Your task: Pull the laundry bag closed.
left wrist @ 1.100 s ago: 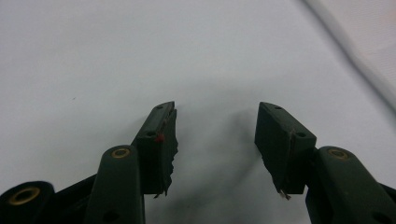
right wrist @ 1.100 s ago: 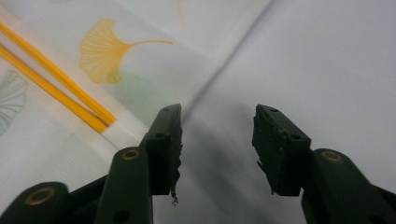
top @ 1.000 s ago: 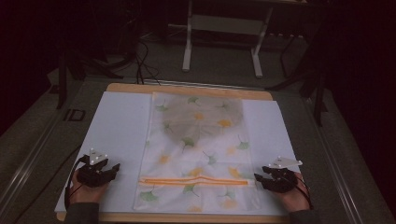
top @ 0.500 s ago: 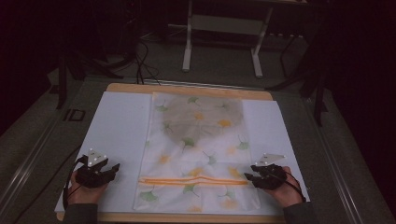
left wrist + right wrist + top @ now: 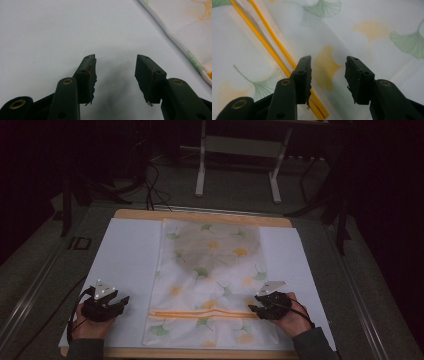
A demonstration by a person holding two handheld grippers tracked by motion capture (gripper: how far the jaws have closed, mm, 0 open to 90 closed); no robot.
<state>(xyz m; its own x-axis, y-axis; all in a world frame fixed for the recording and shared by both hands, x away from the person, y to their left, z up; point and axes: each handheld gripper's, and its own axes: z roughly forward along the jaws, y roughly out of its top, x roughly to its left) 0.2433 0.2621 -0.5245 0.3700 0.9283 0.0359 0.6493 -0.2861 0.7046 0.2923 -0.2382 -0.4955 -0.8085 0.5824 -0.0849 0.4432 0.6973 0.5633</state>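
A pale cloth [image 5: 210, 265] printed with green and yellow ginkgo leaves lies flat on a white sheet [image 5: 130, 255]. Two thin orange stripes [image 5: 200, 313] run across its near end. My left gripper [image 5: 119, 303] rests on the white sheet left of the cloth. In the left gripper view the left gripper [image 5: 115, 72] stands open; its jaws have just been closing a little with nothing between them, and the cloth's edge [image 5: 185, 30] lies to the upper right. My right gripper [image 5: 254, 309] hovers at the stripes' right end. The right gripper [image 5: 328, 75] is open, its jaws having just closed slightly, above the cloth [image 5: 362, 30] beside the orange stripes [image 5: 262, 40].
The white sheet covers a wooden board [image 5: 140, 213] on a grey table. Behind the table stand a metal frame [image 5: 240, 165] and dark cables [image 5: 155, 190] on the floor. Bare white sheet [image 5: 295, 255] also flanks the cloth on the right.
My right gripper has moved left from the white sheet onto the cloth, reaching the right end of the orange stripes. The left gripper has stayed where it was.
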